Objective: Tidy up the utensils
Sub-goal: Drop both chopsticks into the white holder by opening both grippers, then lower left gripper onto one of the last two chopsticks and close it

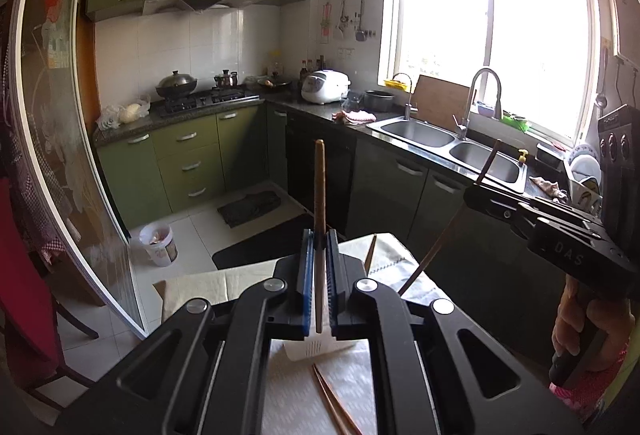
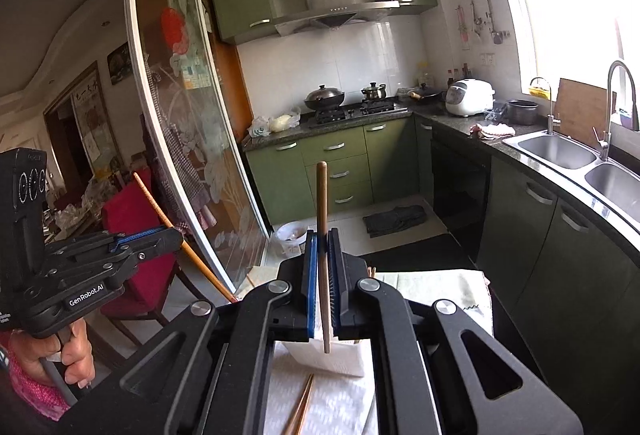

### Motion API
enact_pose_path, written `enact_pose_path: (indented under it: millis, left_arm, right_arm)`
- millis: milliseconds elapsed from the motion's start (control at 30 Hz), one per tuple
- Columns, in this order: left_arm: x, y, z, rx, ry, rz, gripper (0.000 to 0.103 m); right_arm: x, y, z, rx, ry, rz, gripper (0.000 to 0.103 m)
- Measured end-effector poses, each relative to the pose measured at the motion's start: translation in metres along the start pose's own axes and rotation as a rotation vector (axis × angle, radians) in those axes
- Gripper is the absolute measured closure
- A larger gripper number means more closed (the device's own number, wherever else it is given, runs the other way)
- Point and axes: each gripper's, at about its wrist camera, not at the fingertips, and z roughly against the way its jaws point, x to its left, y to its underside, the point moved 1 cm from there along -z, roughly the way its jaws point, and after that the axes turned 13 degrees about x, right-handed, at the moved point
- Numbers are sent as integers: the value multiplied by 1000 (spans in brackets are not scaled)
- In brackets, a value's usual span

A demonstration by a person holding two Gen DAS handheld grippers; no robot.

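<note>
My left gripper (image 1: 319, 235) is shut on a wooden chopstick (image 1: 319, 187) that stands upright between the blue pads. My right gripper (image 2: 322, 235) is shut on another wooden chopstick (image 2: 322, 203), also upright. Both are held above a white perforated utensil holder (image 1: 316, 349) on the cloth-covered table; the holder also shows in the right wrist view (image 2: 340, 357). A pair of chopsticks (image 1: 334, 401) lies on the white towel below the holder; it shows in the right wrist view too (image 2: 300, 411). The right gripper appears in the left wrist view (image 1: 480, 191), the left gripper in the right wrist view (image 2: 176, 235).
The small table (image 2: 440, 291) has a pale cloth and a white towel (image 1: 352, 387). More chopstick ends (image 1: 371, 255) poke up behind the holder. A kitchen counter with a double sink (image 1: 452, 143) runs along the right. A red chair (image 2: 132, 235) stands left.
</note>
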Motion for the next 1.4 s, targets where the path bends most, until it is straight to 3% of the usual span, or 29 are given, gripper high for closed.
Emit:
enact_pose_path:
  millis: [133,233,433,633,700,867,933,1033,1167,1333,1400]
  left_arm:
    - [6,-12,-33,13,-13,23,97]
    - [13,-9,-64,66,-8,44,97]
    - [17,8,-114,209,-11,51,97]
    - [21,21,-126,264,-21,52,96]
    - [25,21,-124,259,-18,58,95]
    - [25,21,-98,216,1,73,90]
    - [24,24,-82,190,0,75,78]
    - [19,42,-66,199,-8,59,64]
    - [13,95,-85,333,-10,61,62]
    - [6,168,-154,564,-2,65,62]
    - [7,184,-180,626,-7,82,68]
  right_arm:
    - [-11,-18,-27,2,33,-17,97]
    - [-21,-19,-59,61,35,-34,97]
    - [-35,6,-127,201,39,-38,97]
    - [-46,24,-157,271,35,-59,93]
    - [-48,25,-155,267,34,-62,87]
    - [-47,29,-127,221,11,-62,83]
    - [-45,36,-104,181,0,-56,76]
    - [-41,59,-74,148,3,-33,75]
    - [-45,109,-53,168,26,-22,70]
    - [-65,171,-46,222,41,-86,68]
    - [-74,189,-43,228,35,-124,68]
